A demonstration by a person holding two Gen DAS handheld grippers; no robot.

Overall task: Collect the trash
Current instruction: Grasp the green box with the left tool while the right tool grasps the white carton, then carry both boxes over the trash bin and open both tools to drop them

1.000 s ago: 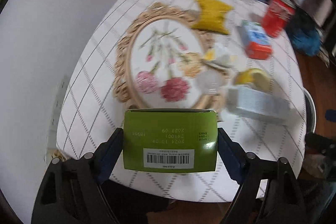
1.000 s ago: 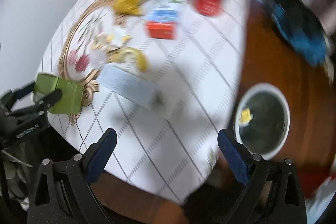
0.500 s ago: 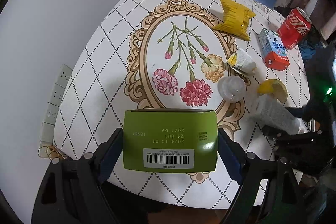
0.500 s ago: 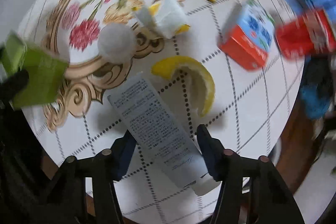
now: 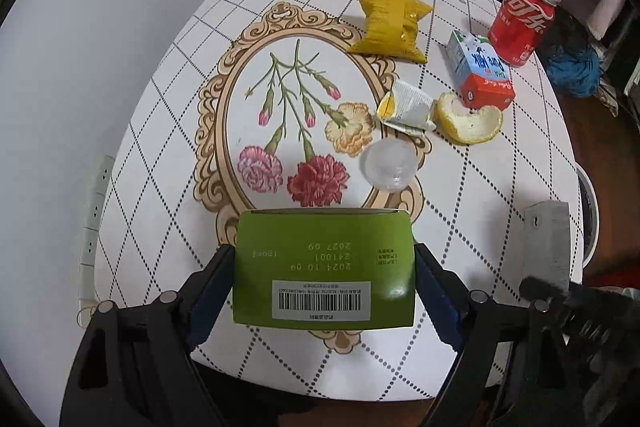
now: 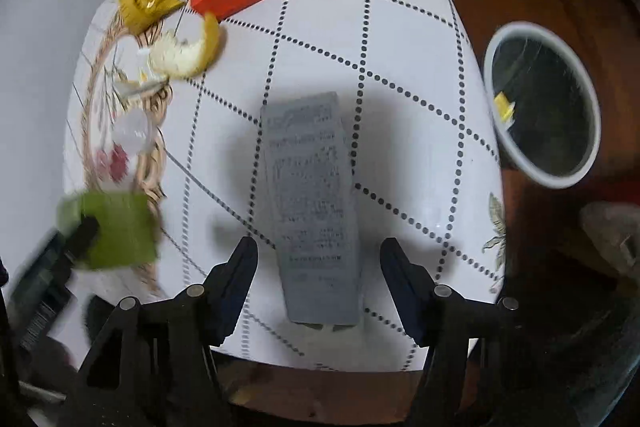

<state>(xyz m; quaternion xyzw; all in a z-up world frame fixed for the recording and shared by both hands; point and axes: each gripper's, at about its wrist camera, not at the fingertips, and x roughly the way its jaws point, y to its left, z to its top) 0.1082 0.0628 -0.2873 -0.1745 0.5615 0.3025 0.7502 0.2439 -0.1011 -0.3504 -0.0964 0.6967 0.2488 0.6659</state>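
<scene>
My left gripper (image 5: 324,255) is shut on a green box (image 5: 324,267) with a barcode, held above the table's near edge. My right gripper (image 6: 318,251) is shut on a grey-white printed tube (image 6: 312,195), which hangs above the tablecloth and casts a shadow on it. In the left wrist view the tube's end (image 5: 546,239) shows at the right. The green box (image 6: 108,231) appears blurred at the left of the right wrist view. On the floor right of the table stands a white bin (image 6: 520,31) with a dark liner and a yellow scrap inside.
On the flowered tablecloth (image 5: 200,147) lie a yellow wrapper (image 5: 390,23), a red can (image 5: 520,23), a milk carton (image 5: 478,71), a citrus peel (image 5: 468,119), a crumpled packet (image 5: 408,105) and a clear lid (image 5: 390,165). A white wall is on the left.
The right gripper came down around the tube, shut on it and raised it off the table, turning toward the bin side. The left gripper kept hold of the green box.
</scene>
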